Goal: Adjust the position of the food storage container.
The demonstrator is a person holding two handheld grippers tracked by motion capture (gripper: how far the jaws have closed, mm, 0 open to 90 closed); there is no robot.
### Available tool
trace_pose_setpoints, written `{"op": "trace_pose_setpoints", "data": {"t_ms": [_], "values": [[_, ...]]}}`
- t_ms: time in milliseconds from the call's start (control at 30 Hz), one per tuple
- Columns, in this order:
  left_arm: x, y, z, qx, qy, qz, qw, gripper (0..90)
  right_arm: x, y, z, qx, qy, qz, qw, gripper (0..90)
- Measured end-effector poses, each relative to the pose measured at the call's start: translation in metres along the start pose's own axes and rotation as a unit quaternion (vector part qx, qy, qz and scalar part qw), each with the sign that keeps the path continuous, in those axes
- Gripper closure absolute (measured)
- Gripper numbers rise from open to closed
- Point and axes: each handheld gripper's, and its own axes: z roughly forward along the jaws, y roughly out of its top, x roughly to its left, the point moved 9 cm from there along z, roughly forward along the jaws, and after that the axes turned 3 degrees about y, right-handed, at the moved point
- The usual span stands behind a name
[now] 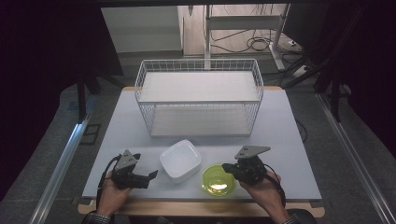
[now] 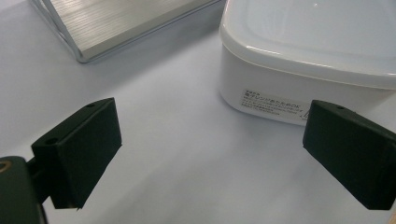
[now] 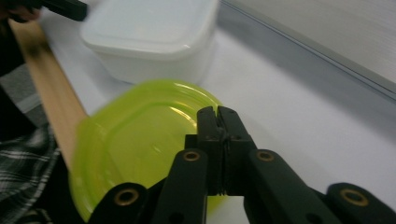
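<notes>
A: Report the position of the right gripper [image 1: 229, 167].

B: It is held near the front edge of the table [image 1: 280, 140], right of centre. In the right gripper view its jaws are pressed together and appear to pinch the near rim of the green bowl [image 3: 140, 135]. The bowl looks blurred and tilted in that view. Whether its base is touching the table cannot be determined.

A: Location of the green bowl on the table?

B: Near the front edge, close to the centre, just beside the front right corner of the white container [image 1: 180, 160]. In the high view the two appear to touch or nearly touch; actual contact cannot be confirmed.

A: State of the left gripper [image 1: 153, 175]?

B: Jaws wide apart, nothing between them. It sits near the front edge, left of centre, pointed toward the white container. In the left gripper view the container's labelled side wall lies just beyond the jaw tips, not in contact.

A: Other items on the table?

B: A white wire basket [image 1: 200, 95] stands at the back edge, centred, well apart from both grippers
</notes>
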Motion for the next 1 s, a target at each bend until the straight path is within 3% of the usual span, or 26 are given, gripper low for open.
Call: {"op": "trace_pose_setpoints", "data": {"t_ms": [267, 400, 667, 833, 1000], "values": [[-0.001, -0.001, 0.001, 0.003, 0.0, 0.003, 1.0, 3.9, 0.028, 0.003, 0.02, 0.011, 0.037, -0.014, 0.9991, 89.4], [0.0, -0.001, 0.001, 0.004, 0.003, 0.005, 1.0, 4.0, 0.046, 0.007, 0.028, 0.011, 0.067, -0.018, 0.9975, 89.4], [-0.001, -0.001, 0.001, 0.002, 0.001, 0.007, 1.0, 4.1, 0.071, 0.006, 0.049, 0.027, 0.083, -0.045, 0.9951, 89.4], [-0.001, -0.001, 0.001, 0.003, 0.002, 0.009, 1.0, 4.1, 0.074, 0.004, 0.052, 0.032, 0.083, -0.055, 0.9945, 89.3], [-0.002, -0.001, 0.001, 0.005, 0.0, 0.008, 1.0, 4.1, 0.066, 0.004, 0.047, 0.029, 0.078, -0.045, 0.9955, 89.4]]}}
